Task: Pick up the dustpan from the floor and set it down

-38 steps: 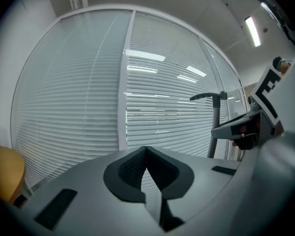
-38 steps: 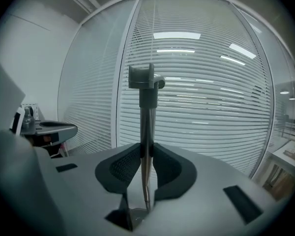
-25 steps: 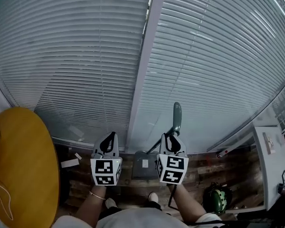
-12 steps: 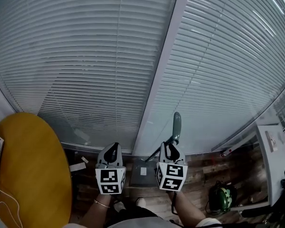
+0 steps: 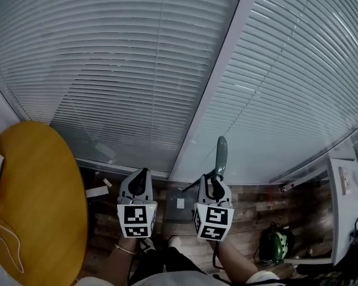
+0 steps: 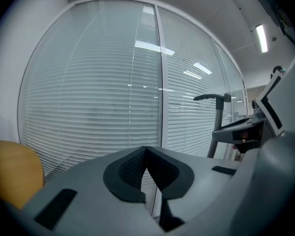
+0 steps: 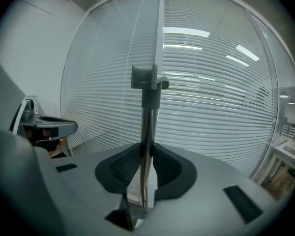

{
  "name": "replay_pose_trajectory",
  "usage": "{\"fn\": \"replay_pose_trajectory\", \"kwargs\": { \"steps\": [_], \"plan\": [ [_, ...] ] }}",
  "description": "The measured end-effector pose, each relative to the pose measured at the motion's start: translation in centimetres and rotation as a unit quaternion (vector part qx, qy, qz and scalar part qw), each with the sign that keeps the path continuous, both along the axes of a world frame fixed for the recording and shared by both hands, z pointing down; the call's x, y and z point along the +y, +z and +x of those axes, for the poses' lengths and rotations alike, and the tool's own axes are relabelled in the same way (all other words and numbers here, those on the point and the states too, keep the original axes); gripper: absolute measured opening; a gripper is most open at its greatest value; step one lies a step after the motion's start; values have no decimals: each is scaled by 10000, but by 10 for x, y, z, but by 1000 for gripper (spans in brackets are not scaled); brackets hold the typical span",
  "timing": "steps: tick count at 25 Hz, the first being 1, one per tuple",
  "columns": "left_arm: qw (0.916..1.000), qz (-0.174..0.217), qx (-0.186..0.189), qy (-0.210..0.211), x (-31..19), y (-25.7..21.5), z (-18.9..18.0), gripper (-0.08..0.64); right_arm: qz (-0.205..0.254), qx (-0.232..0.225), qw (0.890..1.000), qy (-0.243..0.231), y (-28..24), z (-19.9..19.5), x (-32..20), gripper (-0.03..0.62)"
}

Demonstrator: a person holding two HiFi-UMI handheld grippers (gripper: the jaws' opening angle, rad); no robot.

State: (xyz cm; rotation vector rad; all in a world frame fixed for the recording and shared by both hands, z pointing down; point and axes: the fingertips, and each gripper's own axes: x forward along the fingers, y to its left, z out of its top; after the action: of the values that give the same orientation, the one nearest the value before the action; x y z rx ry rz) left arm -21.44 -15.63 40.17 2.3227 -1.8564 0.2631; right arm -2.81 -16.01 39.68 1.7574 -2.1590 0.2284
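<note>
The dustpan has a long upright handle (image 5: 221,151) with a dark grip on top, and a grey pan (image 5: 179,206) low down between the two grippers, over the wood floor. I cannot tell whether the pan touches the floor. My right gripper (image 5: 216,183) is shut on the metal handle (image 7: 146,127), and its pads (image 7: 125,166) clamp the rod, which stands up between them. My left gripper (image 5: 142,173) hangs beside it to the left, and its jaws (image 6: 146,154) are closed together with nothing in them. The handle top (image 6: 212,98) shows at the right of the left gripper view.
A glass wall with white blinds (image 5: 125,70) and a white frame post (image 5: 221,94) stands straight ahead. A round yellow table (image 5: 36,201) is at the left, a white shelf (image 5: 346,201) at the right. A green helmet-like thing (image 5: 273,246) and paper scraps (image 5: 96,191) lie on the floor.
Both grippers have sunk a little, the right one still clamped on the handle. The head view has swung, so the window post now lies further right.
</note>
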Motion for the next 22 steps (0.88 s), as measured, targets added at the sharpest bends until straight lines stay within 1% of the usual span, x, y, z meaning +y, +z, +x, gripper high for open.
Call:
{"fn": "replay_pose_trajectory", "kwargs": {
  "steps": [5,9,11,14,18,22],
  "plan": [
    [9997,-164,49,-172,0,47,-13,17,-133,60,9998,-147,42,-17,-1,95],
    [9993,-350,23,-142,-5,59,-14,17,-364,79,9993,-105,67,-16,-3,95],
    [9991,-415,19,-116,-6,68,-14,17,-468,-1,9989,-91,82,-18,-4,95],
    [9986,-523,-16,-126,-7,97,-16,17,-556,-106,9984,-73,111,-23,-4,95],
    [9971,-698,68,-306,-10,139,-23,17,-618,-107,9980,-74,146,-26,-12,95],
    [9967,-748,76,-297,-8,165,-24,17,-661,-160,9977,-12,175,-30,-15,95]
  ]
}}
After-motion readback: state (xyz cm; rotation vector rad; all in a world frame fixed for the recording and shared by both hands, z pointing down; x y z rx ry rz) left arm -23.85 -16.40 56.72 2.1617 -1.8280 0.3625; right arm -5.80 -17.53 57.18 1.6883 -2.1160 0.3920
